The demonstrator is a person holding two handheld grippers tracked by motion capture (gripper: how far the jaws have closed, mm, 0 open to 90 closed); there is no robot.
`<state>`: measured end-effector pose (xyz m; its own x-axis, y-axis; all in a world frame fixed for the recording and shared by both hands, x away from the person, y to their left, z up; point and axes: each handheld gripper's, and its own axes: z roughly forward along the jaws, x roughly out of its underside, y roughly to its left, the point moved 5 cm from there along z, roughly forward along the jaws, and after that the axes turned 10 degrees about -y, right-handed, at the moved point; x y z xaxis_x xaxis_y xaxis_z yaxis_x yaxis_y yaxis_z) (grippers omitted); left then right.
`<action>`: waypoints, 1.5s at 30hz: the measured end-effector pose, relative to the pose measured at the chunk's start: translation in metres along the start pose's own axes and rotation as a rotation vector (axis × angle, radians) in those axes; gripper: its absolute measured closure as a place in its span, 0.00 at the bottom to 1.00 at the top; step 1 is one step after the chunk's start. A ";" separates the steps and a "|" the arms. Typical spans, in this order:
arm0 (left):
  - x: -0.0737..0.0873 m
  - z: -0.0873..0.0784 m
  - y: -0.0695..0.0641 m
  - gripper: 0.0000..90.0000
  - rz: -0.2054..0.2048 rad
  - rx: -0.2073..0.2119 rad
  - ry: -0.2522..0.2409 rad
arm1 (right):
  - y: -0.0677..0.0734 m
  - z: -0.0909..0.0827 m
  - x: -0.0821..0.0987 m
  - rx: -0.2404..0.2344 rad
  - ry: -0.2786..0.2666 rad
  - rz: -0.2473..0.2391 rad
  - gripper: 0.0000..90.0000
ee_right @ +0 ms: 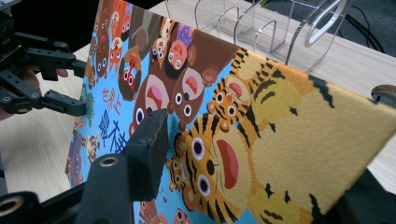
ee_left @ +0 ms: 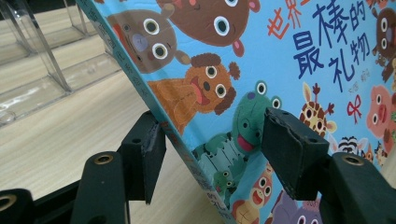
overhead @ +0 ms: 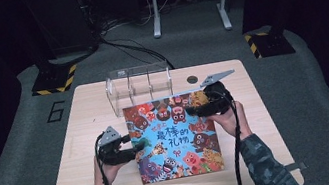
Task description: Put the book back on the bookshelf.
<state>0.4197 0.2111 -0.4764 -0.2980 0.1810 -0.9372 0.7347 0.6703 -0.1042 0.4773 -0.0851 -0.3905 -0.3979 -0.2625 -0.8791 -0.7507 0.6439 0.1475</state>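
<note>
Blue-covered picture book (overhead: 174,137) with cartoon animals sits centre frame in the high view, on the light wood table (overhead: 78,132), far edge lifted. Left to right there: left gripper (overhead: 134,148) at the book's left edge, mid-frame; book; right gripper (overhead: 191,111) at its upper right corner. Clear acrylic rack (overhead: 139,87) stands behind the book, upper centre, just beyond the raised edge.

Left gripper view: book edge runs between the jaws, one jaw under, one over the cover. Gaps visible both sides, pads not pressing.

Right gripper view: tiger corner of the book lies between the jaws, left pad (ee_right: 148,151) just off the cover, right jaw hidden behind the corner. Looks parted, not clamped.
</note>
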 end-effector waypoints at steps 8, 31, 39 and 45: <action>-0.008 -0.007 0.000 0.47 0.005 -0.016 -0.067 | 0.001 -0.001 -0.004 0.010 -0.027 -0.006 0.45; -0.019 -0.014 0.003 0.55 0.112 -0.078 -0.079 | 0.004 0.001 -0.009 0.009 -0.059 -0.044 0.44; -0.023 -0.017 0.003 0.59 0.159 -0.109 -0.095 | 0.007 -0.002 -0.016 0.021 -0.066 -0.065 0.43; -0.026 -0.019 0.003 0.63 0.191 -0.143 -0.116 | 0.007 0.000 -0.017 0.036 -0.065 -0.078 0.41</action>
<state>0.4178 0.2224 -0.4462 -0.0838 0.2357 -0.9682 0.6747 0.7284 0.1189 0.4783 -0.0760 -0.3742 -0.3032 -0.2667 -0.9148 -0.7579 0.6494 0.0619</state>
